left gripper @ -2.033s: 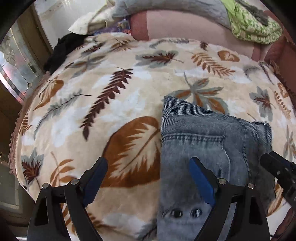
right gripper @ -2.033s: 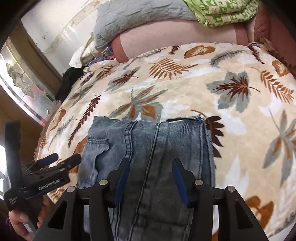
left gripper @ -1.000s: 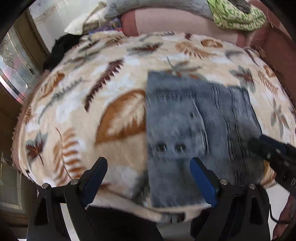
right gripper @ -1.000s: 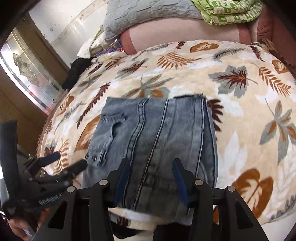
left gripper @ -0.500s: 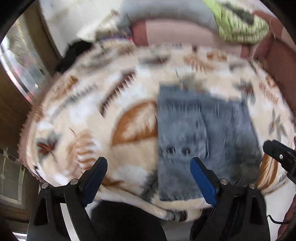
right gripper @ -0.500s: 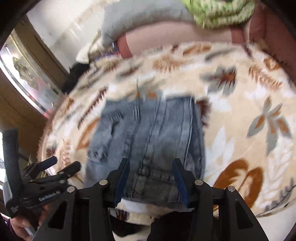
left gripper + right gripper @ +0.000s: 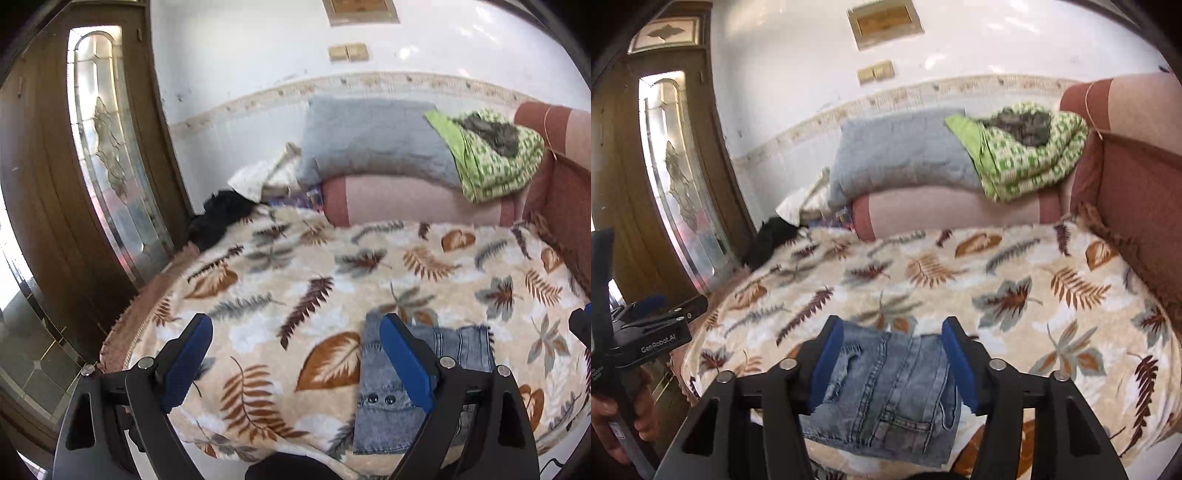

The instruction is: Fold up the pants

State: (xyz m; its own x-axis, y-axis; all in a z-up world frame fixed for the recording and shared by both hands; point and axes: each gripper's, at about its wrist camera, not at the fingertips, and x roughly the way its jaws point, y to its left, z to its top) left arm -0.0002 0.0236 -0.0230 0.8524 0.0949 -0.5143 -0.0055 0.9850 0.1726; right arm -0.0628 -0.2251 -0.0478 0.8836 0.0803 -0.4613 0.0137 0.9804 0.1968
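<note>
- The folded pants point(image 7: 391, 384) (grey-blue denim, two dark buttons showing in the left wrist view) lie as a compact rectangle at the near edge of the bed, on the leaf-print blanket point(image 7: 295, 295), with their near end right at the blanket's hanging edge.
- In the right wrist view the same pants point(image 7: 886, 391) show seams and a pocket edge; their near corner overhangs the front edge of the bed slightly.
- The left tongs point(image 7: 295, 365) stand wide apart and hold nothing; the blue pads frame the blanket and the left edge of the denim from above, without touching either.
- The right tongs point(image 7: 892, 363) are parted more narrowly, also with nothing between them, raised over the pants.
- The left tongs appear again at the left edge of the right wrist view (black body with white lettering), gripped by a hand point(image 7: 613, 424).
- At the far edge of the bed sit a grey pillow point(image 7: 373, 144) and a green patterned quilt point(image 7: 491, 166) on a pink bolster point(image 7: 417, 199); a black garment point(image 7: 221, 218) lies at the far left corner, beside a wooden door point(image 7: 74, 184).
</note>
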